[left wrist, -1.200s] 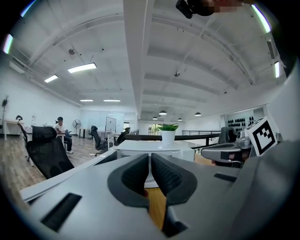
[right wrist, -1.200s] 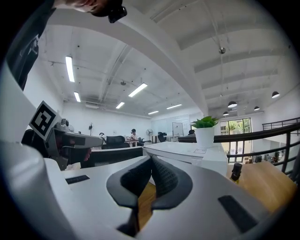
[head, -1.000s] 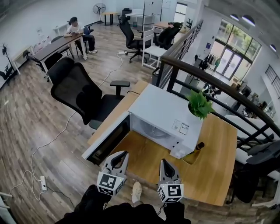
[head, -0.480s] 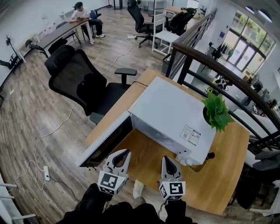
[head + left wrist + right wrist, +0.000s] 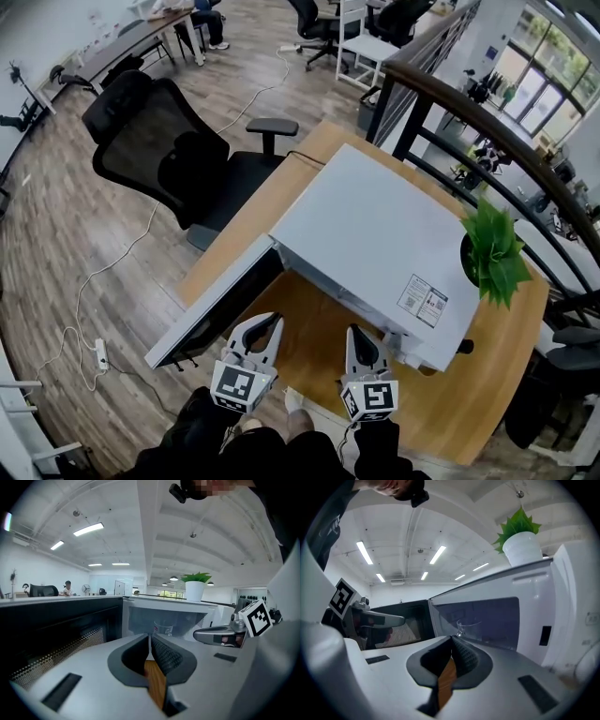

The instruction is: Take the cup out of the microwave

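A white microwave (image 5: 375,253) stands on the wooden table (image 5: 305,328), its door (image 5: 211,309) swung open to the left. Inside the cavity sits a clear glass cup (image 5: 162,628), also seen as the cup (image 5: 467,624) in the right gripper view; the head view hides it under the microwave's top. My left gripper (image 5: 255,339) and right gripper (image 5: 360,349) hover side by side in front of the opening, short of the cavity. Both are shut with nothing between their fingers. Each gripper view shows the other gripper beside it.
A potted green plant (image 5: 492,248) stands on the microwave's far right corner. A black office chair (image 5: 159,155) sits left of the table, and a dark railing (image 5: 469,122) runs behind it. Cables and a power strip (image 5: 100,354) lie on the wood floor at left.
Both grippers have come down and forward toward the open microwave, which now fills more of the head view. Their jaws have stayed shut.
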Demonstrator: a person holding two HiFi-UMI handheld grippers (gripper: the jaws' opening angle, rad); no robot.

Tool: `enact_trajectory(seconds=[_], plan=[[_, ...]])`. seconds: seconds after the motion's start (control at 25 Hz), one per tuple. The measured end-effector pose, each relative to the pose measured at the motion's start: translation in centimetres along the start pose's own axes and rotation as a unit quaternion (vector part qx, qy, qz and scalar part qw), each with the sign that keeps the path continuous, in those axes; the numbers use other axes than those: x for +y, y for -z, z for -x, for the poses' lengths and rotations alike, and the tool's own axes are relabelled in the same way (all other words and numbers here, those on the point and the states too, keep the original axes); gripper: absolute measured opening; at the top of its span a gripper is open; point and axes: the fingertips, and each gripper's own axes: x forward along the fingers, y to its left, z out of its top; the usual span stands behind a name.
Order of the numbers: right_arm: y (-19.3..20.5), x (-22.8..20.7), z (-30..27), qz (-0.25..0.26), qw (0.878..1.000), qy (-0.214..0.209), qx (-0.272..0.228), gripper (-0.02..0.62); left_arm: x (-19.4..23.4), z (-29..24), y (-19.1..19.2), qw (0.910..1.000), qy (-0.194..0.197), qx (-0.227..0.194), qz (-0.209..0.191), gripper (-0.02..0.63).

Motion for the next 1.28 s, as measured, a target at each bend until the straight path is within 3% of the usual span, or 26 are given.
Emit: enact_trajectory(seconds=[0.16, 0.24, 0.48, 1.28], plan=[[0.6, -0.4, -1.8, -0.007, 1.0, -0.014, 0.001, 0.017, 0.6, -1.0, 0.8, 0.9999, -0.005, 0.009, 0.008, 0.037], [0.9, -0.2, -2.6, -0.012, 1.0, -0.028, 0.005, 0.117, 0.7, -1.3, 0.9, 0.9998, -0.007, 0.011, 0.012, 0.037], [1.5, -0.1, -5.1, -0.018, 0.998, -0.05, 0.013, 0.146, 1.1, -2.1, 1.1, 0.9997, -0.012, 0.015, 0.017, 0.037], [2.3, -0.1, -10.7, -0.006, 0.996, -0.084, 0.03, 0.15, 3.7, -3.2, 2.3, 0.9983, -0.04, 0.028, 0.031, 0.035]])
